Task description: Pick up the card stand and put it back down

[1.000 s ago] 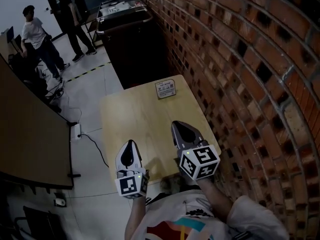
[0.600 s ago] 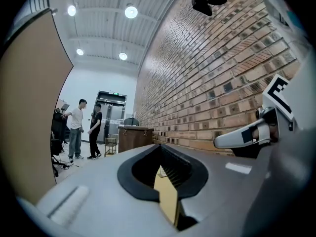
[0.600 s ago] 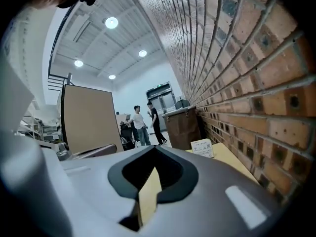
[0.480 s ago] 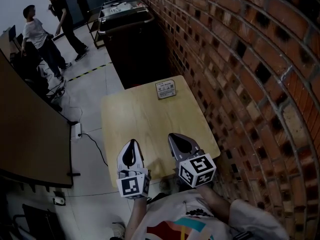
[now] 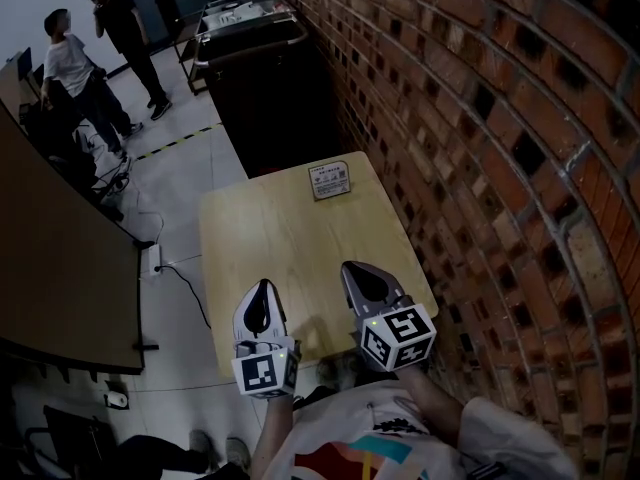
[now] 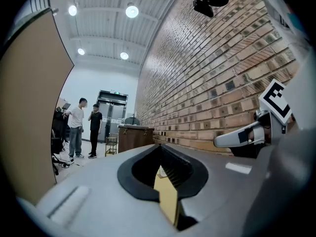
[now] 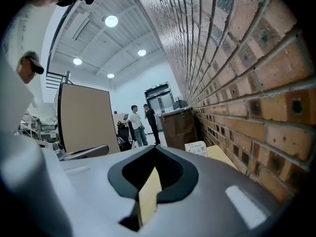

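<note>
Card stand at the table's far edge, long side left-right. Right tongs and left tongs, both closed and empty, sit at the near edge; right is closer.

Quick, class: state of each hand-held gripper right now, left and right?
Left hand-held gripper: closed, holding nothing.
Right hand-held gripper: closed, holding nothing.

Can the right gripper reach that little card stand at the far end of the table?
Probably yes. Only bare table lies between the right gripper and the card stand, with nothing blocking. Its jaws are shut, though, so they must open first.
</note>
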Demonstrator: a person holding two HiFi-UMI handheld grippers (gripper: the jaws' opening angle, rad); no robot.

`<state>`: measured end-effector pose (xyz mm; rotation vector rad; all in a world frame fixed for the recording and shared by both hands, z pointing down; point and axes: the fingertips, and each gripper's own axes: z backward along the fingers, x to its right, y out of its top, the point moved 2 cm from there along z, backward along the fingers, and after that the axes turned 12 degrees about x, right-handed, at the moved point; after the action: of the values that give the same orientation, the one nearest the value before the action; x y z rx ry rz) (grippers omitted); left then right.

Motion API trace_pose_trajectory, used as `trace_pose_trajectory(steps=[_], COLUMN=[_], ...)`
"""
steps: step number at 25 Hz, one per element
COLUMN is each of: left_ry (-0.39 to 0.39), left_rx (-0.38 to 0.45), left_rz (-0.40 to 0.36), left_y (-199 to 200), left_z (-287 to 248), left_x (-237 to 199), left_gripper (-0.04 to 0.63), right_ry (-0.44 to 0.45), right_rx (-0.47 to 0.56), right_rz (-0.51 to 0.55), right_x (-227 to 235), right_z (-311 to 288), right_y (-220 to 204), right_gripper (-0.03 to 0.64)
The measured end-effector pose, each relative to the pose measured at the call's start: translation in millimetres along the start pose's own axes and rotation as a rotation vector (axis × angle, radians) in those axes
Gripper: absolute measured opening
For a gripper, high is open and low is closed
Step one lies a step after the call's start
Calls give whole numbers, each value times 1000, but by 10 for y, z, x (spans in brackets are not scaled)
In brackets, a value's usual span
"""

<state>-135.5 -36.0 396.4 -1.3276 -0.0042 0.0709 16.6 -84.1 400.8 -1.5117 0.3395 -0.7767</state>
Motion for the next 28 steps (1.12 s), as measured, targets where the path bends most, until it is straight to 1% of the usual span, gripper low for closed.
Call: trace_pose_trajectory(steps=[3,8,15,24,28], left_ry=[-7,-9,8,27,33], left_rx=[-3,5,15,16,5], left_rz=[1,-10,-25,-23,-27], left_y=[-12,13,49,21,-2], left_z=[-36,-106,-146,-165,-155], left_x=[42,52,-20,-120,-164], left_gripper=[5,5,5,5,5], right_ry=[4,2,-19,-29,-40], right_rx=[9,16,5,-15,-16], right_rz=[-1,46,51,56,51], right_x=[50,155,272,324,347], right_z=[-34,-92,-119,-161,-183], right_y=[44,80,53,-14,-21], right_gripper=[12,12,12,12,12])
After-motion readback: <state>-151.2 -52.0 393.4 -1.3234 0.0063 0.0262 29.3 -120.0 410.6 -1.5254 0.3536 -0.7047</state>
